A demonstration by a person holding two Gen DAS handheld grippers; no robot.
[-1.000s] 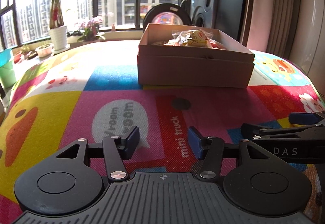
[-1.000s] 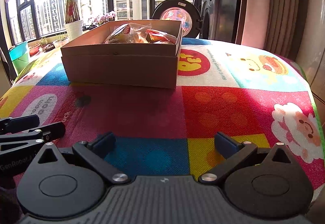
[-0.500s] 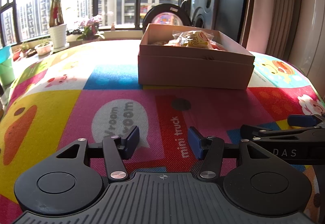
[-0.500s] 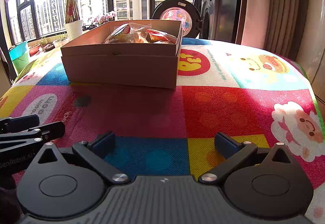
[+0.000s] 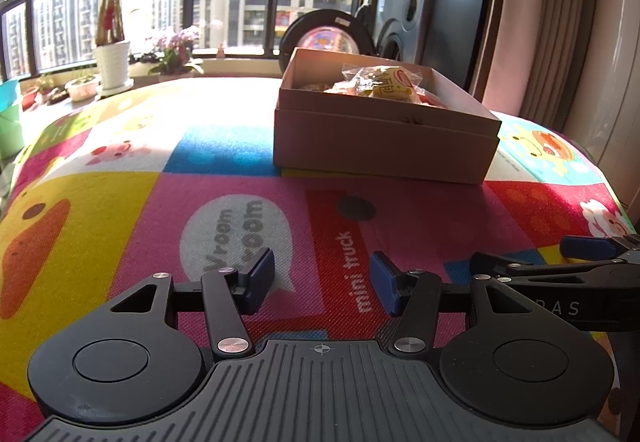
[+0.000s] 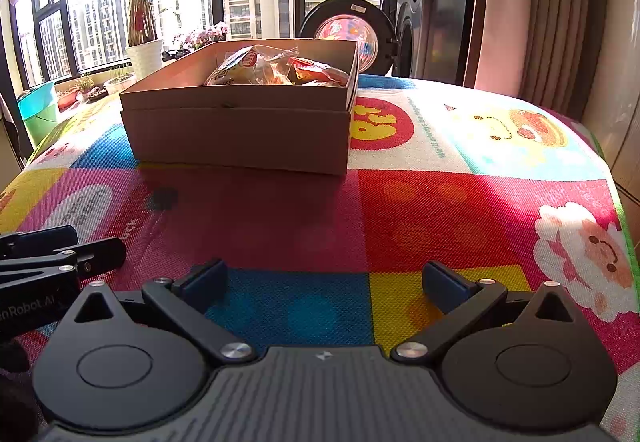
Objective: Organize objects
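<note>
Sunlit windows and potted plants stand behind a table under a bright cartoon play mat [image 5: 224, 177]. On the mat, well ahead of both tools, sits an open cardboard box [image 6: 240, 129] holding wrapped snack packets [image 6: 256, 67]. Left gripper [image 5: 322, 278] is partly open and empty; right gripper [image 6: 324, 282] is spread wide and empty. Nothing loose shows on the mat, so sorting seems finished, though the box hides what lies behind it. Next is probably a retreat. Compared with a second ago, almost nothing has shifted.
</note>
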